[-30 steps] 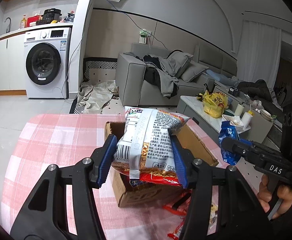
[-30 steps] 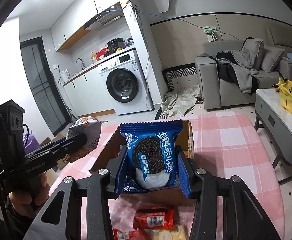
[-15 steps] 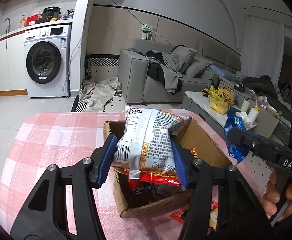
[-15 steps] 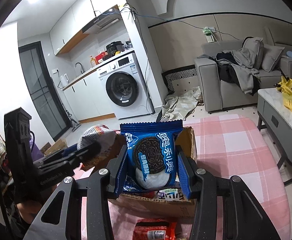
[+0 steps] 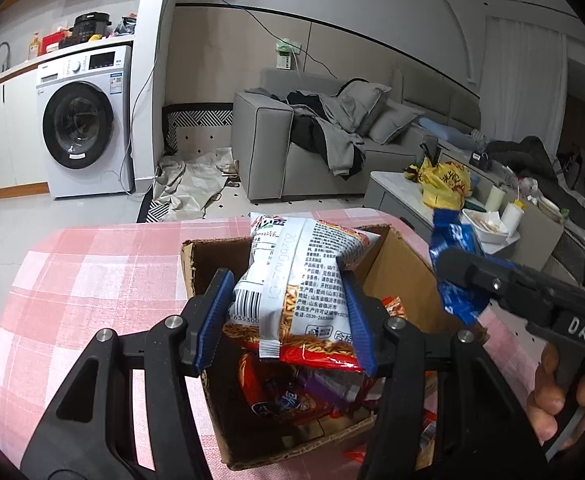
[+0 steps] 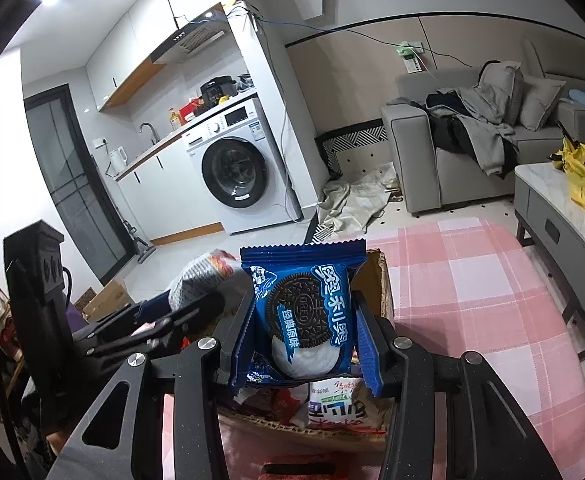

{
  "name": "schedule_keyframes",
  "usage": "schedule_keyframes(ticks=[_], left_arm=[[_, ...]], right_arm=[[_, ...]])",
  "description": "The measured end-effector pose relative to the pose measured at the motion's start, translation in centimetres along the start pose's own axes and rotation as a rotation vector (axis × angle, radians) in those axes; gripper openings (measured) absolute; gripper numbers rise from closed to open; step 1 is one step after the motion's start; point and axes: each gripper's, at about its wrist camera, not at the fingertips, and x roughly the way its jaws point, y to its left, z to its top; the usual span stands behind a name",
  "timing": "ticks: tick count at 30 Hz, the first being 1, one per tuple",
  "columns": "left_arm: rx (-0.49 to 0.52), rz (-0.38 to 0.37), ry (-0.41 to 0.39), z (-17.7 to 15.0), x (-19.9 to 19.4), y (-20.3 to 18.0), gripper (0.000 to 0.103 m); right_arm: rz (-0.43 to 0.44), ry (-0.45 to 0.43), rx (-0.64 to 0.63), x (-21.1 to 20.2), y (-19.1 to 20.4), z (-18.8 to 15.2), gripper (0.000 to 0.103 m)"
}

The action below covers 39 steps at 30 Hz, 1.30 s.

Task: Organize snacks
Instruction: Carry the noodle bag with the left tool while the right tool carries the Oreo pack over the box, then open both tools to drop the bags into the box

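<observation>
My left gripper [image 5: 286,320] is shut on a white and red noodle snack bag [image 5: 300,280], held above the open cardboard box [image 5: 190,264]. Several snack packs [image 5: 288,396] lie inside the box. My right gripper [image 6: 304,344] is shut on a blue Oreo packet [image 6: 304,312], hovering over the box's near edge [image 6: 292,430]. In the left wrist view the Oreo packet [image 5: 452,264] and the right gripper's body show at the right, with a hand under it. In the right wrist view the noodle bag [image 6: 200,280] appears at the left.
The box stands on a table with a pink checked cloth [image 5: 92,264]. Loose snack packs [image 5: 426,440] lie on the cloth beside the box. Beyond the table are a washing machine [image 5: 80,124], a grey sofa [image 5: 312,140] and a low coffee table [image 5: 412,196].
Both grippers have come forward and lower over the box, so its inside now shows beneath each held pack. Neither grip has changed.
</observation>
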Motion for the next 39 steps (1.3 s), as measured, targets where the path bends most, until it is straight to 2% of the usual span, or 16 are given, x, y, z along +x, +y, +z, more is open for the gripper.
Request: schedule_keyframes(ticks=[5,18,34,39], left_arm=[[-0.035,-0.015,0.014,-0.4,0.9,0.6,0.052],[-0.013,0.013,0.028,-1.6,2.1,0.7,0.052],[-0.014,0.013,0.043,-2.0,2.4,0.7,0.052],[-0.034,-0.004,0.041,-1.9,2.4,0.9,0.052]], right_arm=[[-0.007,0.021,0.012,1.5,0.0,-0.1,0.045],[-0.054,0.078,0.015,5.1,0.0,-0.6,0.045],[-0.072,0.124,-0.034,7.0,0.8,-0.3,0.045],[-0.078,0.108,-0.053,6.3,1.1,-0.3,0.051]])
